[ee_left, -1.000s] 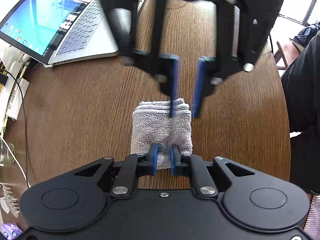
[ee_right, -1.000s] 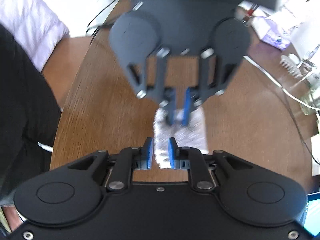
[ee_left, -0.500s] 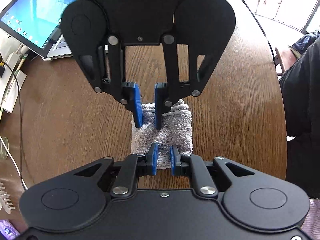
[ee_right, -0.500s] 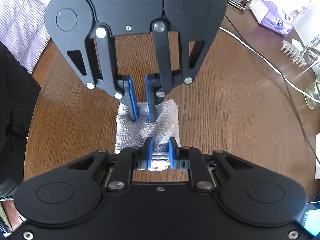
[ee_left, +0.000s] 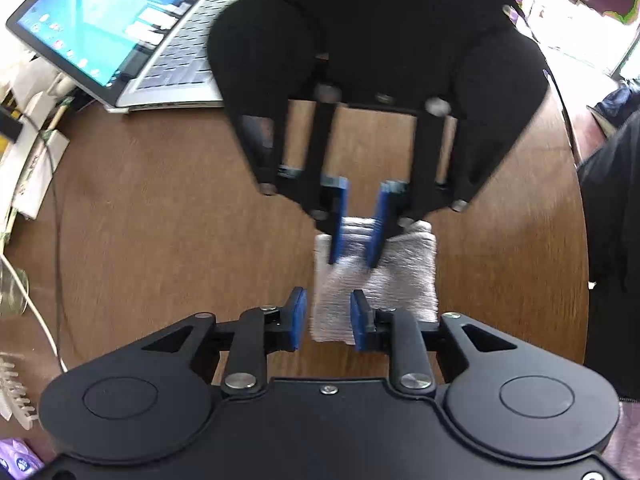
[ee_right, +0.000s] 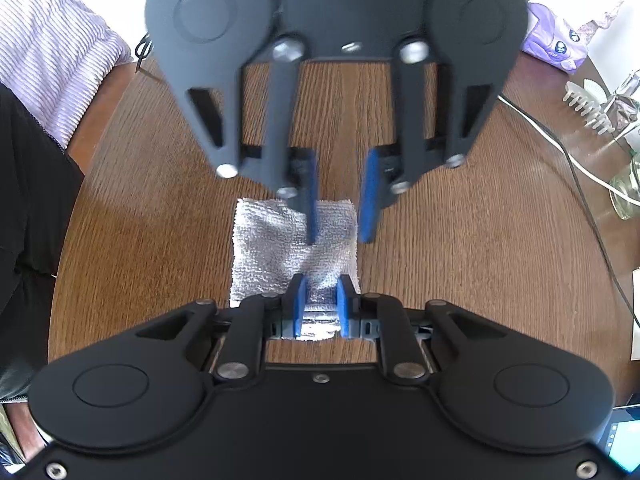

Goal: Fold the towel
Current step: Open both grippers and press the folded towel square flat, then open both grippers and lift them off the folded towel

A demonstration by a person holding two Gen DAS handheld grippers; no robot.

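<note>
Towel (ee_right: 280, 248): compact folded stack on the surface (ee_right: 480, 260), near the laptop (ee_left: 168, 40).
Left gripper (ee_left: 326, 318): jaws opening, pads clear of the towel's edge.
Right gripper (ee_right: 320, 306): jaws narrow, pinching the opposite edge.
Progress: folding apparently finished; release remains.

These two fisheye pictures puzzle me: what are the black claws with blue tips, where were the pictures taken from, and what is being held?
There is no robot. A person holds a two-finger gripper in each hand, each with a camera looking along its fingers. Each picture shows its own gripper at the bottom and the other one facing it at the top. A folded grey towel lies on the wooden table, near a laptop. The right gripper pinches the towel's edge. The left gripper is opening, its pads not pressing the towel.
</note>
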